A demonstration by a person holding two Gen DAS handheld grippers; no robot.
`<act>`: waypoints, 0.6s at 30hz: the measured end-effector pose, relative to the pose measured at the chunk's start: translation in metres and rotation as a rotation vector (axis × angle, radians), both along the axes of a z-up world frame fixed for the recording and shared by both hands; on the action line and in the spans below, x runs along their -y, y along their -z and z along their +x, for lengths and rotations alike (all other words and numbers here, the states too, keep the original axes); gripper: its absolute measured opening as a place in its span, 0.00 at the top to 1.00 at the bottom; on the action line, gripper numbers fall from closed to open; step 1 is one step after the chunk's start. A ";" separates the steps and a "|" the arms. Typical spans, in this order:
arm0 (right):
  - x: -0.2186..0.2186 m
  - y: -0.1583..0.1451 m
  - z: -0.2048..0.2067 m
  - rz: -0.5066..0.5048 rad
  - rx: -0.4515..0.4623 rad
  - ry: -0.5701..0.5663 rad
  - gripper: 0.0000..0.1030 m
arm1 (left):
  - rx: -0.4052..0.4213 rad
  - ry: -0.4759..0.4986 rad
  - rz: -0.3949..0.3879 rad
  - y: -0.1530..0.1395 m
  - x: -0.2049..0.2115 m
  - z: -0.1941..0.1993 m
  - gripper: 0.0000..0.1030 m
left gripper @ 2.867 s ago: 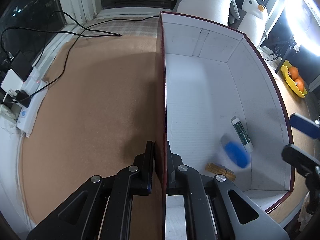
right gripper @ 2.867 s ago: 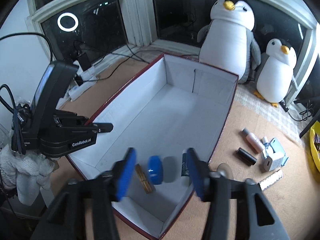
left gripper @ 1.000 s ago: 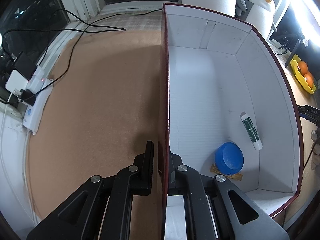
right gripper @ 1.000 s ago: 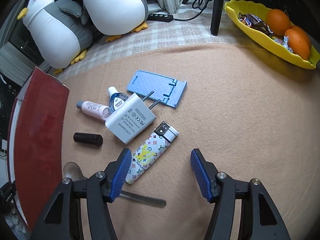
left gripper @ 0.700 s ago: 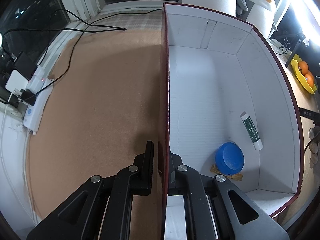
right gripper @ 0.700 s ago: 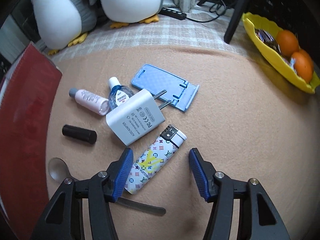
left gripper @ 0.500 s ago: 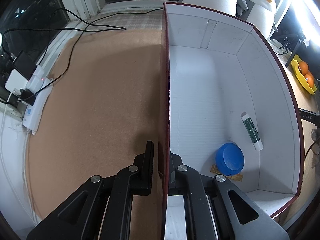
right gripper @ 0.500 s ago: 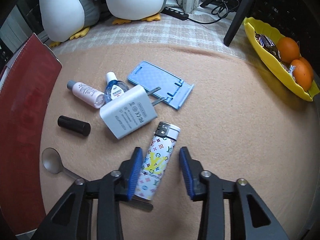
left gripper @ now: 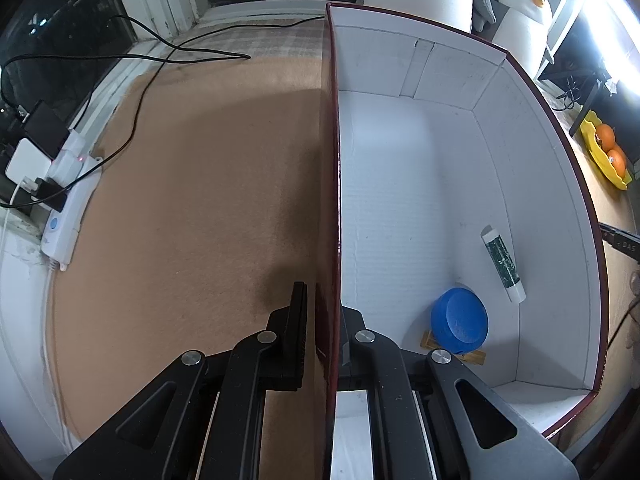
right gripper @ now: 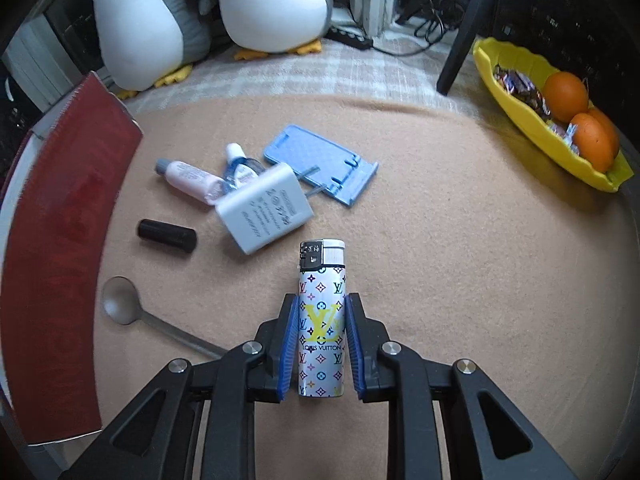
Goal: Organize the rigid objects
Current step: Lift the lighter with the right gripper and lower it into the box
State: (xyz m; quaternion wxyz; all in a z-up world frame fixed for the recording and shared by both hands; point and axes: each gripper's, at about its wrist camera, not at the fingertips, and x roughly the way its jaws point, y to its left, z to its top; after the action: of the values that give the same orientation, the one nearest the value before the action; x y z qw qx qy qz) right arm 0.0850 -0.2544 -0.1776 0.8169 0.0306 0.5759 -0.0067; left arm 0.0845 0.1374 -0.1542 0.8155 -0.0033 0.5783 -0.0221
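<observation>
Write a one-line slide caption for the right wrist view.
Right gripper shut on the patterned lighter, with charger, spoon and blue phone stand waiting on the tan mat.

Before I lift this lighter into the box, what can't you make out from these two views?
- Lighter, right wrist view: whether it has left the mat; the right gripper hides its sides.
- Spoon, same view: handle end hidden behind the gripper.
- Wooden block, left wrist view: mostly under the blue round container.
- Box, left wrist view: near floor hidden by the left gripper on its wall.
</observation>
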 end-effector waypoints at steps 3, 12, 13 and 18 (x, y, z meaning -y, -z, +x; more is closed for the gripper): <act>-0.012 -0.022 -0.005 0.007 0.046 -0.024 0.80 | 0.002 0.000 -0.006 0.000 -0.002 0.000 0.93; -0.089 -0.084 -0.013 0.056 0.170 -0.187 0.80 | 0.015 0.006 -0.032 -0.006 -0.003 -0.005 0.93; -0.100 -0.089 -0.015 0.063 0.182 -0.212 0.80 | 0.014 0.005 -0.034 -0.006 -0.003 -0.005 0.93; -0.145 -0.109 -0.026 0.097 0.218 -0.306 0.80 | 0.016 0.002 -0.051 -0.008 -0.003 -0.009 0.93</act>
State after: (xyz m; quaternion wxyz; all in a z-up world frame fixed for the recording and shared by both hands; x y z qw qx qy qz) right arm 0.0591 -0.1094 -0.0684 0.8635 -0.0174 0.4814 0.1490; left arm 0.0755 0.1407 -0.1466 0.8198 -0.0233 0.5710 -0.0376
